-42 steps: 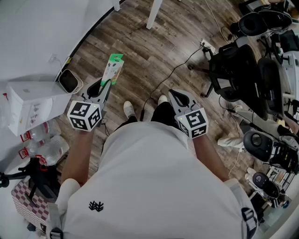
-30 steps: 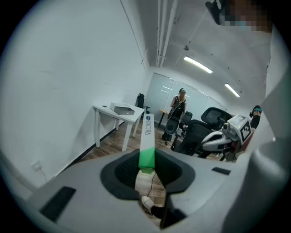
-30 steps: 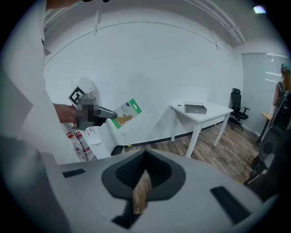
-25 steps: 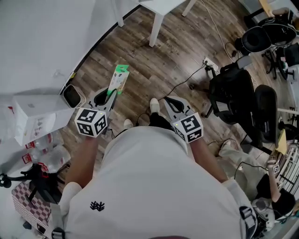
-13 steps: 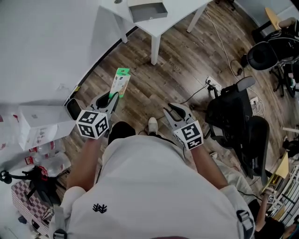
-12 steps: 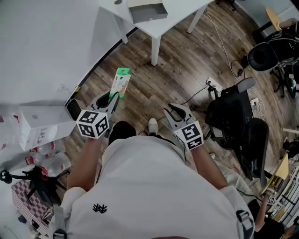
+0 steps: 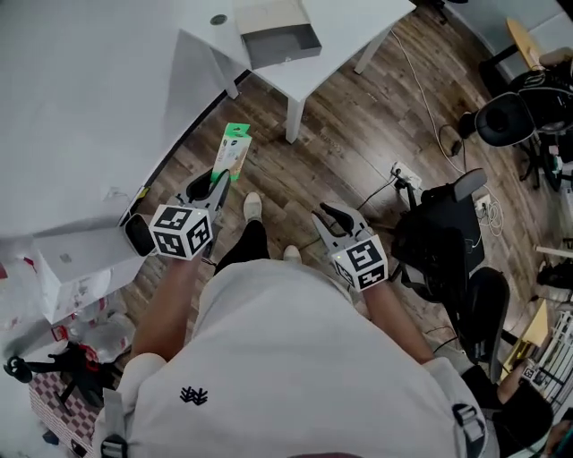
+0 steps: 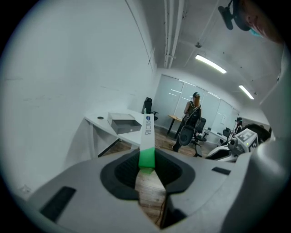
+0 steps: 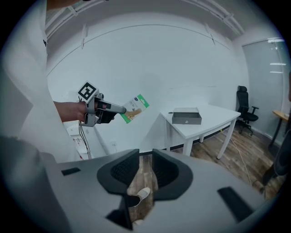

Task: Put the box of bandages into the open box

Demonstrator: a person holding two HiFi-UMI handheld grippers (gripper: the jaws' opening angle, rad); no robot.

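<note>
Nearer now — white table (image 7: 358, 27), open grey box (image 7: 279, 40); my left gripper (image 7: 215, 174) clamps a slim green-and-white bandage box (image 7: 233, 152), right gripper (image 7: 325, 215) slightly apart — empty.

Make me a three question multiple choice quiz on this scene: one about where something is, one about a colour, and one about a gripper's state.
1. Where is the open grey rectangular box?
A. on the white table
B. on the wood floor
C. on a black office chair

2. Which colour, besides white, marks the flat cardboard bandage box?
A. red
B. green
C. purple

3. What state is the right gripper in?
A. shut on the bandage box
B. shut on a cable
C. open and empty

Answers:
1 A: it rests on the tabletop ahead.
2 B: its end shows green where the left gripper clamps it.
3 C: its jaws stand apart with nothing gripped between them.
</note>
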